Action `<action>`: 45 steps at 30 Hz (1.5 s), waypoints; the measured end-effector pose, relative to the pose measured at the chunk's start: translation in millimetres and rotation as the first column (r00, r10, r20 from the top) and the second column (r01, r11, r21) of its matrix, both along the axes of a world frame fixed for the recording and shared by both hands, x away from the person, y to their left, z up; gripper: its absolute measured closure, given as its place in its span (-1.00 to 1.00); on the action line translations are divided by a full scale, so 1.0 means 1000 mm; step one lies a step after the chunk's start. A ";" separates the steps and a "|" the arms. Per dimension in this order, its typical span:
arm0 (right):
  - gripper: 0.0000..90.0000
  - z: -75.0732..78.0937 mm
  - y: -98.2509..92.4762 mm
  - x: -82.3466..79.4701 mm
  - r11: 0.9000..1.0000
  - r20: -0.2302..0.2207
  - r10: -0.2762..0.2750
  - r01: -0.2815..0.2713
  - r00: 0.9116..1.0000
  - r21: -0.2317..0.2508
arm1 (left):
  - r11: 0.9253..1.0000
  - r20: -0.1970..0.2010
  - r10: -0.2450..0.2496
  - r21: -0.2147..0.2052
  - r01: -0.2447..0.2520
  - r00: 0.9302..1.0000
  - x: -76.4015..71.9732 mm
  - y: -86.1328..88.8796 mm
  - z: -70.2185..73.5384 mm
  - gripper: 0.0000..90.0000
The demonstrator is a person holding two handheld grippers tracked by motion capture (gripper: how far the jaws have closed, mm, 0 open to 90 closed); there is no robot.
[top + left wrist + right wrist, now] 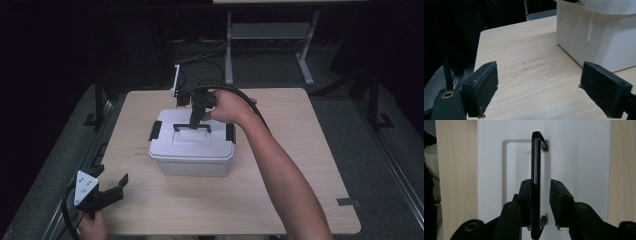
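A white lidded plastic box [192, 150] stands in the middle of the wooden table [300, 165]. Its black carry handle [192, 127] stands upright on the lid. My right gripper [197, 117] points down over that handle. In the right gripper view the handle [535, 157] runs between the jaws of my right gripper [541, 185]: one pad lies against it, the other stands off with a gap, so the grip is open. My left gripper [112, 187] rests at the table's near left corner, open and with nothing in it. In the left gripper view, my left gripper [539, 92] faces the box wall [599, 37].
Black latches [155, 130] [230, 132] sit at both ends of the lid. A thin white upright piece [175, 82] stands at the table's far edge. A metal stand [270, 30] and cables lie beyond on the floor. A dark tape patch [347, 202] marks the near right corner.
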State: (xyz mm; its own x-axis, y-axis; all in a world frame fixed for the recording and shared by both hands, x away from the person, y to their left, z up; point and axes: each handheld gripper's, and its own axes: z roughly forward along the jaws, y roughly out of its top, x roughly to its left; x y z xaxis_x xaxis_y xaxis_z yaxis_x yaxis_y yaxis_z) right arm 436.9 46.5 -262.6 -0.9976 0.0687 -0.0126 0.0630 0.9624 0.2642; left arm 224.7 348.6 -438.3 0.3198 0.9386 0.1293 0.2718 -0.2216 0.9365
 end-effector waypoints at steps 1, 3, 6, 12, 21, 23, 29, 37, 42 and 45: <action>0.52 0.001 0.000 -0.001 1.000 -0.003 -0.003 0.003 1.000 0.002 | 1.000 0.000 0.001 -0.001 -0.001 1.000 0.000 0.000 0.000 -0.69; 0.49 0.003 -0.001 -0.002 1.000 -0.001 -0.003 0.003 1.000 0.003 | 1.000 0.002 0.004 0.001 -0.004 1.000 -0.001 0.001 0.000 -0.69; 0.42 0.006 -0.004 -0.003 1.000 -0.001 -0.011 0.011 1.000 0.011 | 1.000 0.002 0.001 0.007 -0.001 1.000 0.000 0.001 0.000 -0.69; 0.29 0.012 -0.013 -0.006 0.999 0.002 -0.030 0.030 1.000 0.028 | 1.000 -0.001 -0.004 0.012 0.004 1.000 -0.001 -0.001 0.000 -0.69; 0.17 0.014 -0.032 -0.008 0.997 0.015 -0.071 0.070 0.997 0.032 | 1.000 0.001 -0.007 0.010 0.007 1.000 -0.001 -0.002 0.000 -0.69; 0.16 0.013 -0.036 -0.008 0.996 0.012 -0.079 0.078 0.997 0.030 | 1.000 0.000 -0.009 0.011 0.009 1.000 -0.001 -0.003 0.000 -0.69; 0.15 0.014 -0.044 -0.009 0.995 0.018 -0.093 0.092 0.995 0.035 | 1.000 0.000 -0.010 0.010 0.010 1.000 0.000 -0.002 0.000 -0.69; 0.12 0.014 -0.052 -0.010 0.994 0.022 -0.109 0.108 0.994 0.034 | 1.000 0.001 -0.008 0.013 0.008 1.000 -0.001 -0.002 0.000 -0.69; 0.11 0.013 -0.059 -0.009 0.992 0.022 -0.121 0.120 0.992 0.031 | 1.000 0.001 -0.008 0.014 0.008 1.000 -0.001 -0.002 0.000 -0.69; 0.10 0.013 -0.063 -0.010 0.991 0.023 -0.129 0.128 0.991 0.031 | 1.000 0.001 -0.007 0.013 0.007 1.000 -0.002 -0.002 0.000 -0.69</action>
State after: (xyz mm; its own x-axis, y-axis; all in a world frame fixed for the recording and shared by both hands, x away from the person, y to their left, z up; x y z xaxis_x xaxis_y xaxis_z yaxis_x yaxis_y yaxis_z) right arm 427.4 -16.1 -249.5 -0.9798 0.1971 -0.0332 0.1788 0.9386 0.2949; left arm 223.1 347.0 -438.3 0.3263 0.9345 0.1423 0.2692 -0.2361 0.9337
